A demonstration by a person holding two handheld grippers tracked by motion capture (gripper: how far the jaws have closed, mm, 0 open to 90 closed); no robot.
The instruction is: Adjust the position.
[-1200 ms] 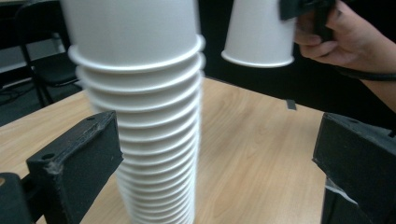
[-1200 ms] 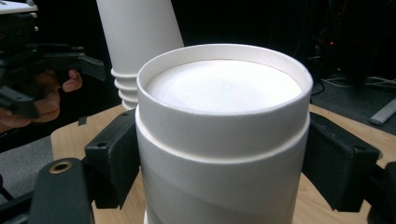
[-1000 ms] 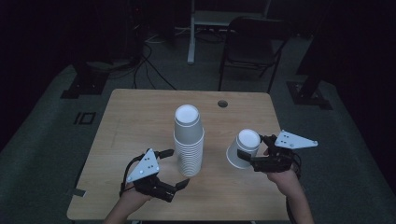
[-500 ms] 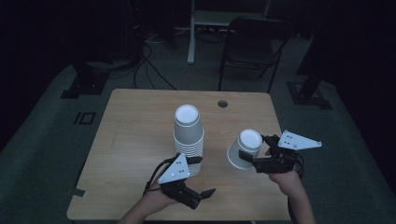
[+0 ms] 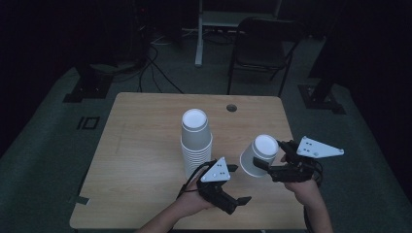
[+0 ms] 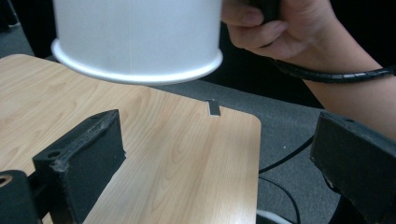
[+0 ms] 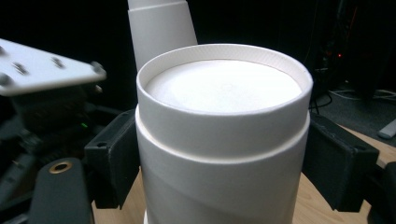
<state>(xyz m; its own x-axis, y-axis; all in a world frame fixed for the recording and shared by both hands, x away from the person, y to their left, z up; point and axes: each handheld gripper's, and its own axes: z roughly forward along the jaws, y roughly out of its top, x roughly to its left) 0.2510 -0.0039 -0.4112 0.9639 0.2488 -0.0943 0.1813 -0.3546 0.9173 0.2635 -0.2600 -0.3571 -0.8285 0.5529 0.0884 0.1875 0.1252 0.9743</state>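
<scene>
In the left gripper view the held cup (image 6: 137, 39) is cut off by the top edge, its base unseen. In the right gripper view, that cup hides most of the cup stack (image 7: 161, 28) behind it.

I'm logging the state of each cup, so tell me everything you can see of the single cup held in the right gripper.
The cup is plain white, paper by the look of it, upside down with its recessed base up and rolled rim down. It seems to be two cups nested, with a step below the base. The right gripper clamps its sides between black pads. Tilted and lifted off the table, it sits right of the cup stack, apart from it.
</scene>
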